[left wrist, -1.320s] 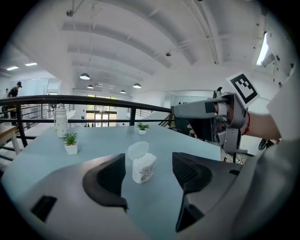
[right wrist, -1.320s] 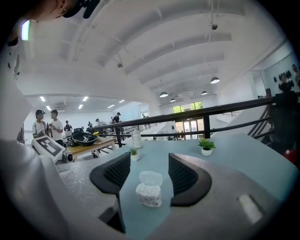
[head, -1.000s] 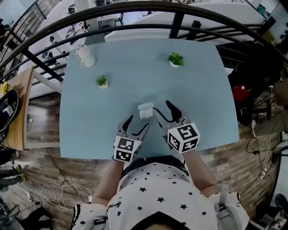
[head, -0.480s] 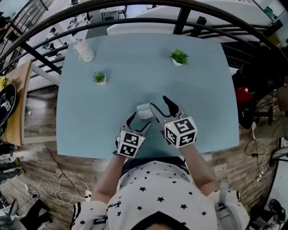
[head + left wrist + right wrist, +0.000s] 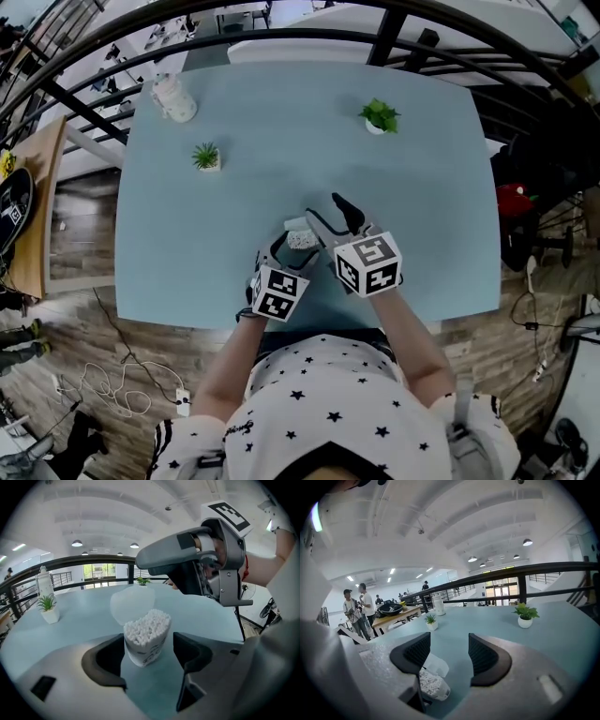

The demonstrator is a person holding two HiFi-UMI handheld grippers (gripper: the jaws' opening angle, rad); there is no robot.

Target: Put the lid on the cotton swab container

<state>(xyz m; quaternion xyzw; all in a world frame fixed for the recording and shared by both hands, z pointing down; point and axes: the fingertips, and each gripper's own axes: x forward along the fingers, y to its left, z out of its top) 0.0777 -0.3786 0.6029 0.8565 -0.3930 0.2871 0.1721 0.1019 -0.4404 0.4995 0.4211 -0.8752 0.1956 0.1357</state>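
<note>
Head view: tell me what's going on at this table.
A person holds a gripper in each hand at the near edge of the blue table. The left gripper is open, its jaws on either side of the cotton swab container without clamping it. The lid stands open behind the swabs. The right gripper, open and empty, hovers close by at the container's right.

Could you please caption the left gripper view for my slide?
Open left gripper straddling the swab container, its lid standing open.
</note>
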